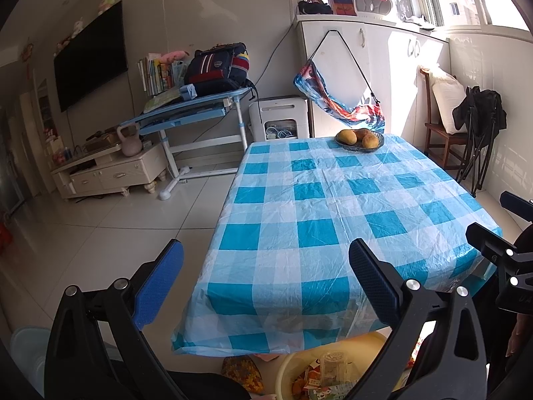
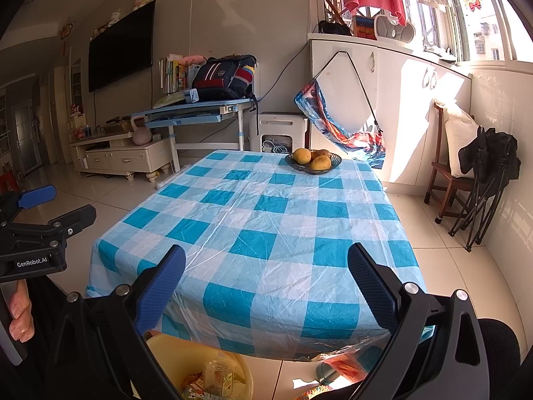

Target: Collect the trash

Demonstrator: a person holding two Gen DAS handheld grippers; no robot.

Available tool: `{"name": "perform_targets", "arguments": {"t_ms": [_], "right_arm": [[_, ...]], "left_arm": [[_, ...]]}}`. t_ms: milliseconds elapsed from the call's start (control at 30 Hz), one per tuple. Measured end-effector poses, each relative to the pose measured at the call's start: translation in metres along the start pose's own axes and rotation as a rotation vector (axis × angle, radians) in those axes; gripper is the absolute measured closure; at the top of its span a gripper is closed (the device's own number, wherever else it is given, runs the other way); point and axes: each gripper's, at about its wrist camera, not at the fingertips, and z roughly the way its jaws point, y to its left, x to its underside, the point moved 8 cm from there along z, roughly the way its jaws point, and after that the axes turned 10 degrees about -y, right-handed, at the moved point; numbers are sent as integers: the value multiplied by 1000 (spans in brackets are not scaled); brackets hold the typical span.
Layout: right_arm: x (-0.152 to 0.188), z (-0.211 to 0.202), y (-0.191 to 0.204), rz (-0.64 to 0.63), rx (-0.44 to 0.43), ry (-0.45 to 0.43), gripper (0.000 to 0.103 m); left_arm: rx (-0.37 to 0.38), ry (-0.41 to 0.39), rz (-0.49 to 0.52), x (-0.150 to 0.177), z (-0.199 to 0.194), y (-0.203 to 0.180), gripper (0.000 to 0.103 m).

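Sunlit tiles are stretching across a living room, from a TV point(image 2: 121, 45) on the left wall to a chair point(image 2: 448, 180) on the right. Between them the bench point(image 2: 260, 233) is standing under a blue checked cloth, carrying only a fruit bowl point(image 2: 313, 161) at its far end. The left tool point(image 1: 266, 283) is hovering with jaws spread wide, gripping nothing; the right tool point(image 2: 266, 286) is hanging likewise, wide open and empty. The trash point(image 1: 328, 376) is lying in a yellow basin point(image 2: 173, 353) on the floor under the bench's near edge, below and just ahead of both tools, slightly nearer the left one. More wrappers point(image 2: 343, 365) are lying on the floor to the basin's right, closer to the right tool. Any coming reach is probably going downward, not across the cloth.
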Motion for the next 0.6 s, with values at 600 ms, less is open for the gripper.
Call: {"name": "perform_targets", "arguments": {"t_ms": [600], "right_arm": [[-3,1,2,-26,-2,6,9]], "left_arm": [[22,20,-57,2,2,5,7]]}}
